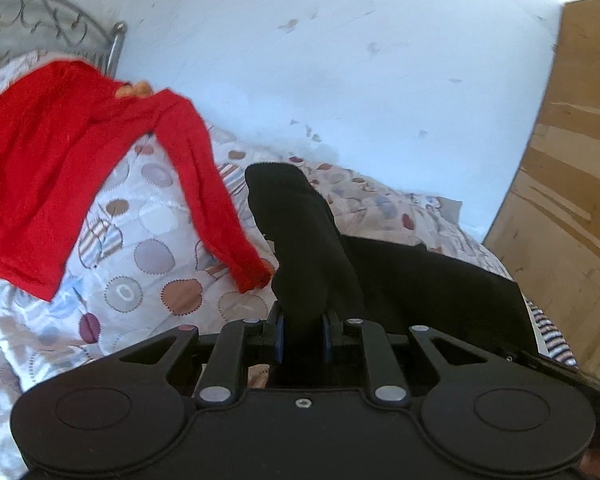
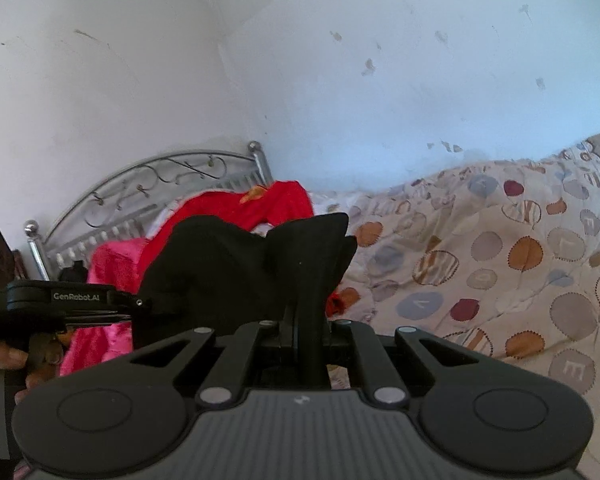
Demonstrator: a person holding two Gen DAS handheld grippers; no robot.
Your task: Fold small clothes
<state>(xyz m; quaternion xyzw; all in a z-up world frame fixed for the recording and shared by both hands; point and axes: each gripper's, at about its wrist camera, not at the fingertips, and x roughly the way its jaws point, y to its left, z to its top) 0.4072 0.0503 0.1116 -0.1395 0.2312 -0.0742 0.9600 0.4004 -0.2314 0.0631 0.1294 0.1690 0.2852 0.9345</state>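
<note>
A small black garment hangs stretched between both grippers above the bed. My left gripper is shut on one bunched edge of it, which sticks up past the fingers. My right gripper is shut on another edge of the black garment, which fans out above the jaws. The left gripper shows at the left of the right wrist view, clamped on the same cloth. A red long-sleeved top lies spread on the quilt to the left.
The bed has a quilt with coloured circles. A pink cloth lies near the metal headboard. A white wall runs behind. A cardboard box stands on the right.
</note>
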